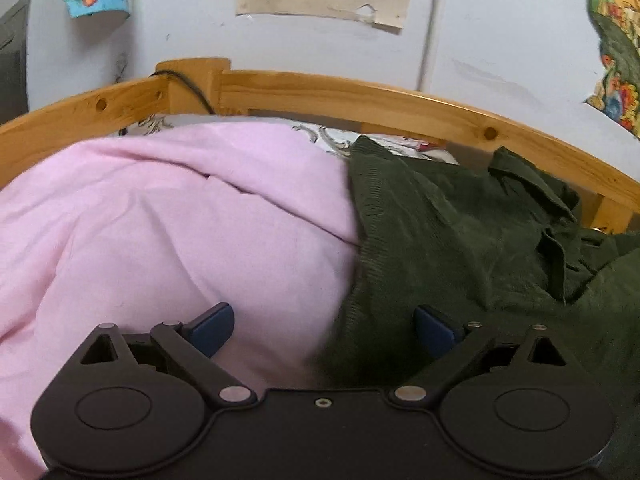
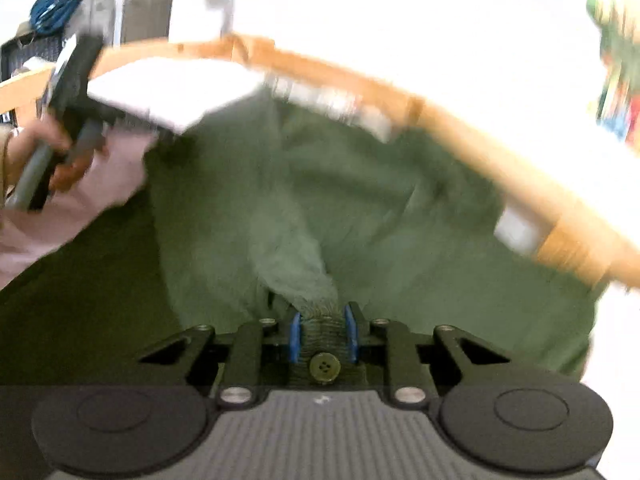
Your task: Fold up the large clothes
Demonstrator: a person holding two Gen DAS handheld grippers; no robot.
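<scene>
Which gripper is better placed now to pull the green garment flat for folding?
Probably the right gripper: it is shut on a buttoned edge of the green corduroy garment. The left gripper is open, holding nothing, over the pink blanket.

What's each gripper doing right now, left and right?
Left gripper: jaws open wide, nothing between them, over the pink blanket.
Right gripper: jaws closed on a buttoned edge of the green garment.

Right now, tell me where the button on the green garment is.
In the right wrist view, the button sits low at centre on a bunched strip of the green garment, clamped in the right gripper.
</scene>
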